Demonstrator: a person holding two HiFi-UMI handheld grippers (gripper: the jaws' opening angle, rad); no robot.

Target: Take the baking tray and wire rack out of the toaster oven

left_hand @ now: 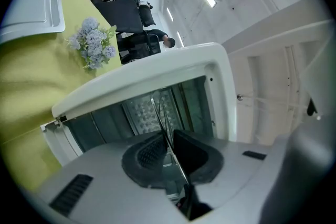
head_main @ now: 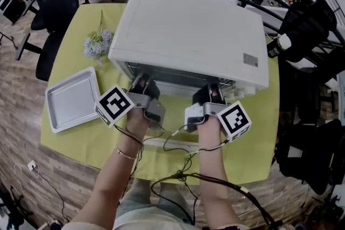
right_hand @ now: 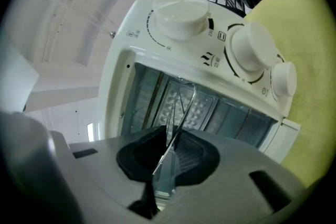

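Tongs of left gripper [head_main: 141, 82] and right gripper [head_main: 214, 90] clench the thin metal wire rack [right_hand: 193, 91] inside the boxy white toaster oven [head_main: 188, 35], square silver baking tray [head_main: 73, 98] at nine o'clock on the yellow-green surface [head_main: 91, 137].

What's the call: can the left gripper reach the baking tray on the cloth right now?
Probably not yet. The way across the cloth to the baking tray looks free, but the left gripper has its jaws shut on the wire rack at the toaster oven mouth.

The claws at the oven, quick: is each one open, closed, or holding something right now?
Left claw: closed on the wire rack.
Right claw: closed on the same wire rack.
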